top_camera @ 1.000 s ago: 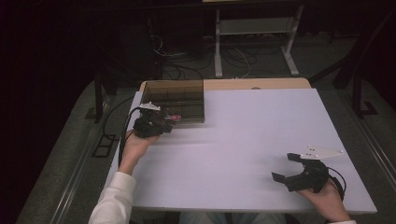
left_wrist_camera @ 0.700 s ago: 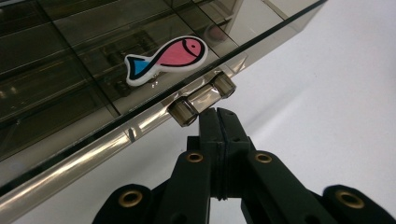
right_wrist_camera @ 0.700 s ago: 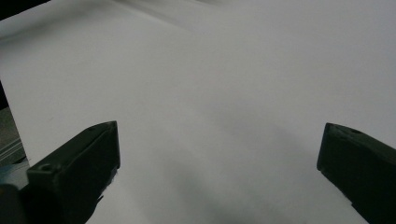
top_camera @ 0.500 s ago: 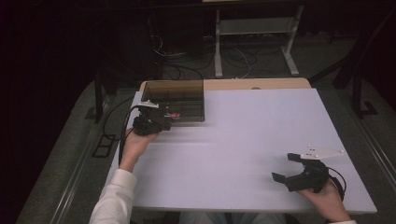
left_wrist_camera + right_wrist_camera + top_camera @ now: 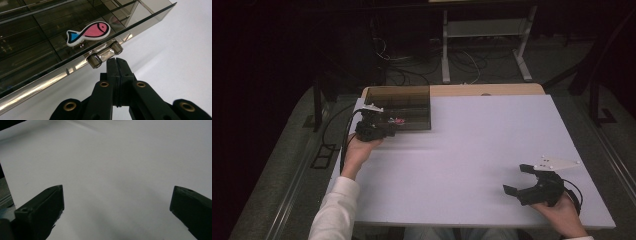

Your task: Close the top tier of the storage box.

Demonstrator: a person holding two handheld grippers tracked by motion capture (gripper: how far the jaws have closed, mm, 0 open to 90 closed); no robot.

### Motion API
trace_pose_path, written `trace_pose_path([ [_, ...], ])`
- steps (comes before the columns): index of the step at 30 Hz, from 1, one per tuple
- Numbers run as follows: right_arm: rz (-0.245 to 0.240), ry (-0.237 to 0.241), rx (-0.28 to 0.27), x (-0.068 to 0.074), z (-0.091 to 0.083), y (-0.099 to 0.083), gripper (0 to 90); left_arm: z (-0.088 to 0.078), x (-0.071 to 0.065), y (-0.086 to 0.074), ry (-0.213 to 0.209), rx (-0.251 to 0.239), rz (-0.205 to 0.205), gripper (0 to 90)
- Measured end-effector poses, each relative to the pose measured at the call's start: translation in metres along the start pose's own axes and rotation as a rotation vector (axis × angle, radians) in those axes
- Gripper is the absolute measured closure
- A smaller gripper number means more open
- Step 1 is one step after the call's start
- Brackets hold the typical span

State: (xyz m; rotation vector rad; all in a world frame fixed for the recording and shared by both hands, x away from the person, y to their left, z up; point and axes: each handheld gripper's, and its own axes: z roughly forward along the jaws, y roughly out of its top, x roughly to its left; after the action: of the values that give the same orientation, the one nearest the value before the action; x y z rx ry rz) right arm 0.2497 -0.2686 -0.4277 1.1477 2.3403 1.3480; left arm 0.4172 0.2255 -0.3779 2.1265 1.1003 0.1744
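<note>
A: Where's your left hand-held gripper (image 5: 388, 131) sitting rn?

B: I'm holding it at the near edge of the smoked clear box (image 5: 398, 96), far-left part of the desk (image 5: 472, 145). Jaws are pressing flat together, nothing between them. In the left gripper view the tips (image 5: 117, 62) are sitting just beside the box's small clear handle (image 5: 105, 53), right below it. Can't tell if they're touching it.

A: And the box itself?

B: It's resting on the desk w/ its back toward the wooden strip (image 5: 492, 90) at the far edge. It's got dividers inside, so several compartments. There's a pink fish sticker w/ a blue tail (image 5: 88, 33) showing just above the handle; whether it's on the front panel or lying inside, I can't tell.

A: Right side?

B: I'm resting my right hand-held gripper (image 5: 517, 180) on the near-right part of the desk, well apart from the box. Jaws are standing wide open, gripping nothing. In the right gripper view the two black tips (image 5: 117, 202) are framing bare white desk surface.

A: Your arms?

B: My left sleeve (image 5: 332, 210), white, is coming in from the bottom left; my right hand (image 5: 559, 215) is wrapping the gripper body from behind at the desk's near edge.
</note>
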Motion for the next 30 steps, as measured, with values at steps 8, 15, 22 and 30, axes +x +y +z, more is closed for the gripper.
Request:
trace_pose_path([
  [8,0.000,-0.001,0.002,0.000,0.000,0.000,0.0,0.003,0.004,0.000,0.005,-0.001,-0.017,89.1],
  [15,-0.001,0.000,0.005,0.000,0.001,0.000,0.0,0.005,0.004,0.004,0.013,0.004,-0.018,89.1],
  [22,-0.002,-0.001,0.004,0.000,0.000,0.000,0.0,0.007,0.005,0.007,0.011,-0.004,-0.028,89.1],
  [30,-0.001,-0.001,0.004,0.000,0.000,0.000,0.0,0.008,0.007,0.010,0.013,-0.011,-0.040,89.1],
])
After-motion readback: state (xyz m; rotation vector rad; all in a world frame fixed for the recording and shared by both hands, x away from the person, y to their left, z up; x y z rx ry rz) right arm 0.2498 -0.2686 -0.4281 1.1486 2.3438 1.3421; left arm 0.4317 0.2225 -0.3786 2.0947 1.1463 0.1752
